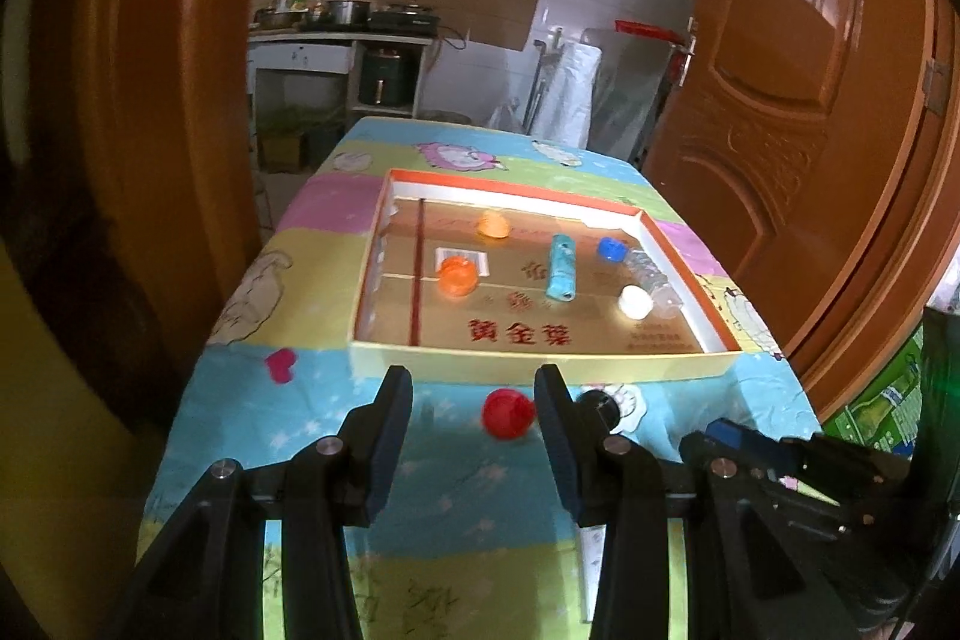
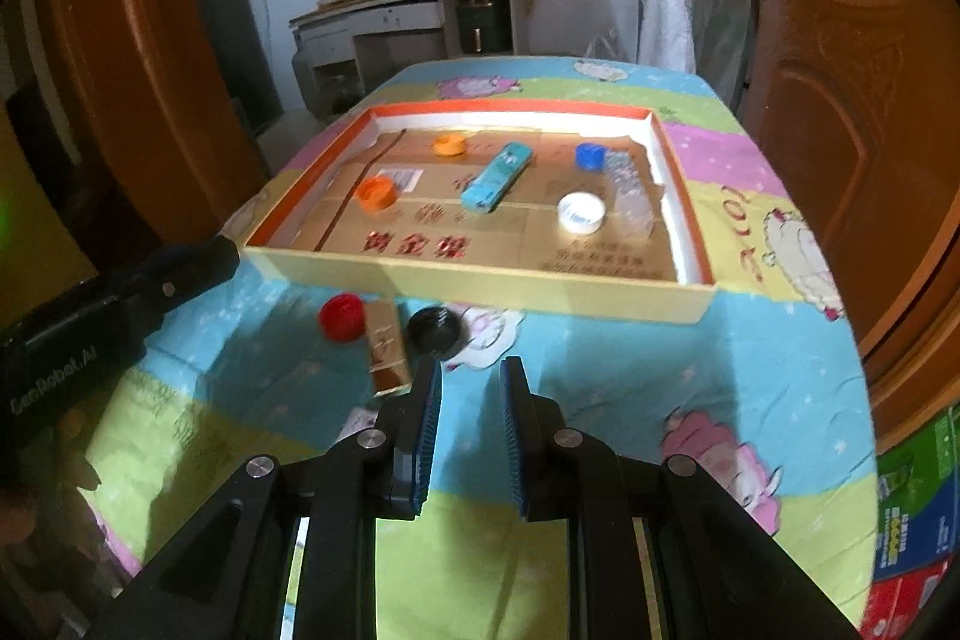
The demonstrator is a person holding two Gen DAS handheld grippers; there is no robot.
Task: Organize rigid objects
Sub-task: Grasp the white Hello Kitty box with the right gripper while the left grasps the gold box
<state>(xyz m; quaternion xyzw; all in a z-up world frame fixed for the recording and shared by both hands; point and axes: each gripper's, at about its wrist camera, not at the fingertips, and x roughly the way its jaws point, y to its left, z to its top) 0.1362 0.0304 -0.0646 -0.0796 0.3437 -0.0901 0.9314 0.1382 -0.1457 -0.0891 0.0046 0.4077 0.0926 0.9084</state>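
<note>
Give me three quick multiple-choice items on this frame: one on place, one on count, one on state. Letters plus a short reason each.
1. Where is the red cap?
A. inside the tray
B. on the tablecloth, in front of the tray
C. held in a gripper

2. How many orange caps lie in the tray?
A. one
B. two
C. three

3. What is the left gripper holding?
A. nothing
B. the black cap
C. the white cap

Key:
1 B: the red cap sits on the tablecloth outside the near wall of the tray, beside the black cap.
2 B: two orange caps lie at the tray's left side.
3 A: the left gripper has open jaws with nothing between its pads; the red cap lies beyond them.
</note>
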